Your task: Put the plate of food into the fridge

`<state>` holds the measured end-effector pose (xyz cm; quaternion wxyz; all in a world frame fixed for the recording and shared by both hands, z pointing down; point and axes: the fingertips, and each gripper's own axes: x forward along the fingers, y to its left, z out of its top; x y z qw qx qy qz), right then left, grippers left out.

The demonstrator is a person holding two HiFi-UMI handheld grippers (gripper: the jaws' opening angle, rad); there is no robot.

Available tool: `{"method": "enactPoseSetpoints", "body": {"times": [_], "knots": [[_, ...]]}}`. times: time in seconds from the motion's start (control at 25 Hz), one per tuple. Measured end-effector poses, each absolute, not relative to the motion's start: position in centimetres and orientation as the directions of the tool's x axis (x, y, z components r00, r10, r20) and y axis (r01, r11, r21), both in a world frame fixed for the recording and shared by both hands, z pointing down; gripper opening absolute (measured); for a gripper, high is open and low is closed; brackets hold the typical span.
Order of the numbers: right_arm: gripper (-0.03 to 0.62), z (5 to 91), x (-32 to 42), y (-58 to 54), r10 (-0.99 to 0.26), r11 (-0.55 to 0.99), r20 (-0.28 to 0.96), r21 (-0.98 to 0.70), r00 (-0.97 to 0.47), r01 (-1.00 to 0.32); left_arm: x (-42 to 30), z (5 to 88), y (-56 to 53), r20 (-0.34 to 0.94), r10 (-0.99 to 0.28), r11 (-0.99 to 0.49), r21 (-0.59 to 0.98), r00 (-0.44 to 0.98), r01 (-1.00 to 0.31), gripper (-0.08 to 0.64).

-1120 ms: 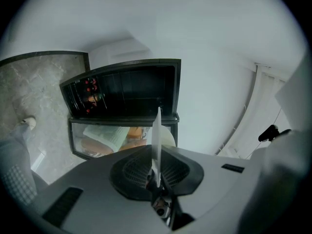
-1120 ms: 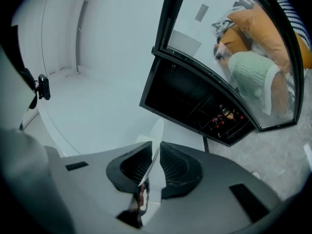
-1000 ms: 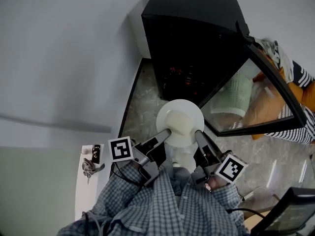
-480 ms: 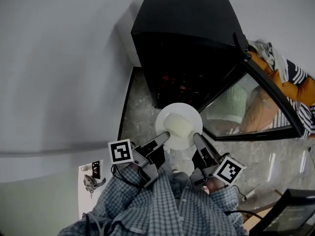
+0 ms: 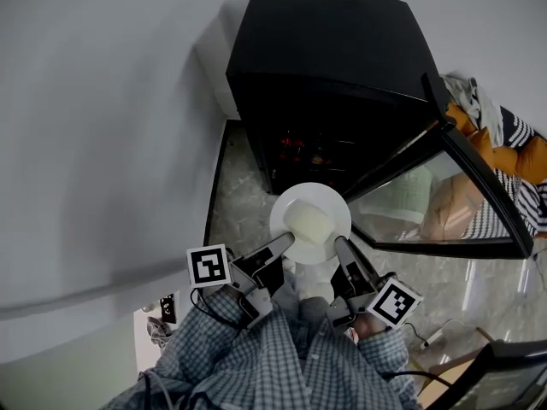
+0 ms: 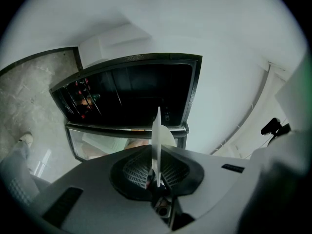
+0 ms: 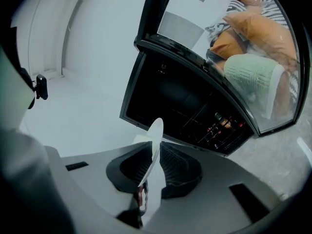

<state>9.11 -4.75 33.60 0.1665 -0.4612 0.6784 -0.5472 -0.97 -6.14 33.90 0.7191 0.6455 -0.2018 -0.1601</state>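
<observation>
- Since a second ago the black box-shaped fridge [image 5: 325, 49] has come to fill more of the head view, and the plate's far rim now sits at the foot of its opening; both grips look unchanged.
- Nearest is the person's blue-and-white checked shirt [image 5: 273, 357], with both arms reaching forward.
- Left gripper [image 5: 286, 242], with its square-marker cube [image 5: 209, 266]: the jaws are clamped on the near left rim of the round white plate [image 5: 329, 196]. The left gripper view shows the rim edge-on [image 6: 157, 135] between the ribbed pads [image 6: 136, 167].
- Right gripper [image 5: 340, 246], with its own marker cube [image 5: 395, 302]: the jaws are pressed on the near right rim, which stands as a thin white blade [image 7: 155, 140] between the pads [image 7: 178, 167].
- The plate is held level in the air between the two grippers, above the grey marbled floor [image 5: 239, 195] and just in front of the open fridge.
- It is plain and glossy, and carries one pale, cream-coloured block of food [image 5: 308, 223] near its middle; what the food is I cannot tell.
- The fridge interior is dark, with wire shelves and small red and orange items [image 5: 299, 143] on them.
- Its glass door [image 5: 444, 195] stands swung open to the right.
- Beyond the door lie orange cushions and striped fabric [image 5: 513, 143].
</observation>
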Motion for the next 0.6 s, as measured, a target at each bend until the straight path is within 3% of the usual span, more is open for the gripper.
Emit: {"method": "enactPoseSetpoints", "body": {"times": [0.6], "knots": [[0.054, 38.0, 10.5, -5.9, -0.795, -0.045, 0.303, -0.893, -0.526, -0.447, 0.6, 38.4, -7.4, 0.123, -0.472, 0.164, 0.985, 0.873, -0.05, 0.038]]}}
